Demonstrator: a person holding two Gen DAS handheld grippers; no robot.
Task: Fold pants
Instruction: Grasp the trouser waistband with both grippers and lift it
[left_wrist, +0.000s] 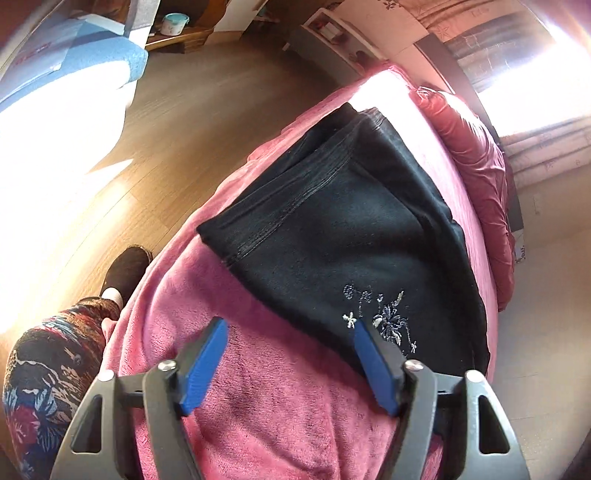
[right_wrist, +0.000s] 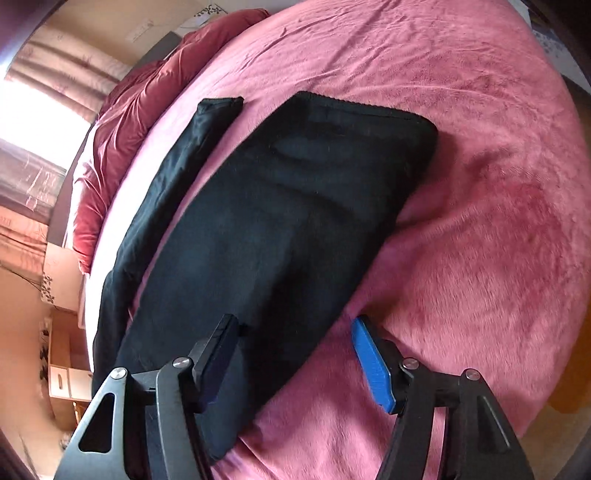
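Black pants (left_wrist: 347, 225) lie folded on a pink fleece blanket (left_wrist: 266, 398) on the bed. A white embroidered flower pattern (left_wrist: 388, 317) shows near my left gripper (left_wrist: 288, 332), which is open and empty just above the blanket at the pants' near edge. In the right wrist view the pants (right_wrist: 295, 206) lie as a wide folded slab with a narrow strip (right_wrist: 166, 177) beside it on the left. My right gripper (right_wrist: 295, 332) is open, its jaws over the pants' near end, holding nothing.
A red quilt (left_wrist: 476, 155) is bunched along the bed's far side, also in the right wrist view (right_wrist: 122, 110). The person's patterned leg (left_wrist: 51, 373) and dark slipper (left_wrist: 125, 269) stand on the wooden floor (left_wrist: 192, 122) left of the bed.
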